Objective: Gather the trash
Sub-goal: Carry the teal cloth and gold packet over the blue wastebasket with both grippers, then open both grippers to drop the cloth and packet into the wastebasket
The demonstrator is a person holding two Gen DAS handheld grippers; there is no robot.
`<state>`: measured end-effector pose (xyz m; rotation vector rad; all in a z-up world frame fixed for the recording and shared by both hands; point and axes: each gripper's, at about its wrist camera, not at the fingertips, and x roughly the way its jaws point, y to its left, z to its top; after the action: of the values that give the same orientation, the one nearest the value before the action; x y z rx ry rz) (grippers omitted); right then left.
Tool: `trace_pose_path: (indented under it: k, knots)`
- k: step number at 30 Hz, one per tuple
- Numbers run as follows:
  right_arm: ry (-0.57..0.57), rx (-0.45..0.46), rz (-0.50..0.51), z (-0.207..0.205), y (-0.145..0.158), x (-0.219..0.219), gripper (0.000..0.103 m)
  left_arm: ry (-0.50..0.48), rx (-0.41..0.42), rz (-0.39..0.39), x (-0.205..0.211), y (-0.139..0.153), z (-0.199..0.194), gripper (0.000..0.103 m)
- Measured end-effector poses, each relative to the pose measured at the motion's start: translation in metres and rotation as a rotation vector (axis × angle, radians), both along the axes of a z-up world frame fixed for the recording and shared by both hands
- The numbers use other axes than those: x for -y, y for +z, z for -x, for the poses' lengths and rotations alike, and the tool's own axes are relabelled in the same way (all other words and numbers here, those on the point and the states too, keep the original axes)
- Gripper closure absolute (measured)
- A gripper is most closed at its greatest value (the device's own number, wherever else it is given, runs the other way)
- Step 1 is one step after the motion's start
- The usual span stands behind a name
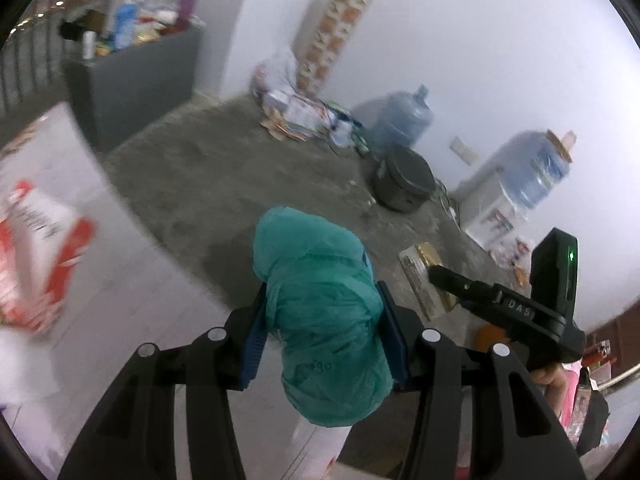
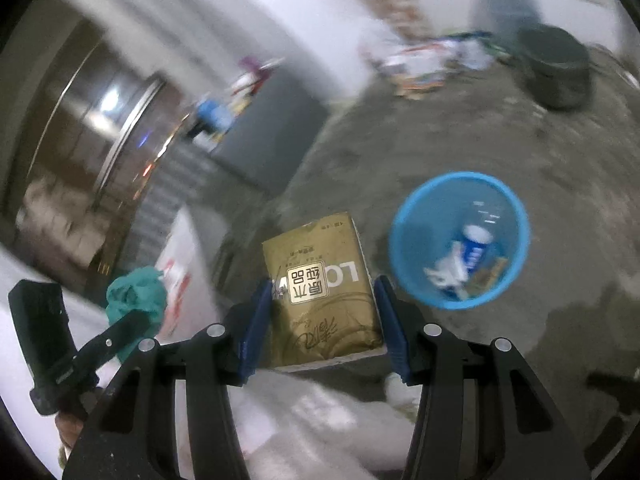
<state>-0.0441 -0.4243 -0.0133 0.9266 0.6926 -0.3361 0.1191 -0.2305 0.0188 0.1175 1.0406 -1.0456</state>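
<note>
Blur: while both views smear, we cannot read the blue bin contents.
Left gripper: clamps teal wad, long axis along fingers.
Right gripper: clamps gold pack above floor beside bin, lengthwise forward.

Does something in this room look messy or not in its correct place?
Yes. A heap of paper and packaging litter lies loose on the concrete floor by the wall, beside the water jug, while the blue bin holds only a few pieces.
</note>
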Motion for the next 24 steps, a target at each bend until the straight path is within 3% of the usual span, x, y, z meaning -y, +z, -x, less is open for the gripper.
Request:
trace_pose_path:
  k: [5,13,14,16,20,24]
  knots:
    - [-0.100,-0.051,-0.065,0.011,-0.030,0.024,0.054,-0.081,-0.035,-0.063,0.073,-0.024,-0.004,0.054]
    - [-0.173,-0.091,-0.089,-0.012,-0.057,0.060,0.050,-0.115,-0.035,-0.129,0.162,-0.058,-0.020,0.053]
    - [-0.181,-0.090,-0.089,-0.011,-0.058,0.065,0.045,-0.117,-0.024,-0.135,0.169,-0.061,-0.022,0.050]
    - [-0.199,-0.091,-0.079,-0.013,-0.067,0.074,0.035,-0.111,-0.003,-0.155,0.190,-0.072,-0.030,0.031]
    - [-0.218,-0.130,-0.113,-0.013,-0.087,0.084,0.034,-0.052,0.000,-0.148,0.208,-0.082,-0.043,0.031]
    - [-0.197,-0.121,-0.120,-0.009,-0.087,0.078,0.034,-0.052,-0.002,-0.120,0.206,-0.078,-0.043,0.031]
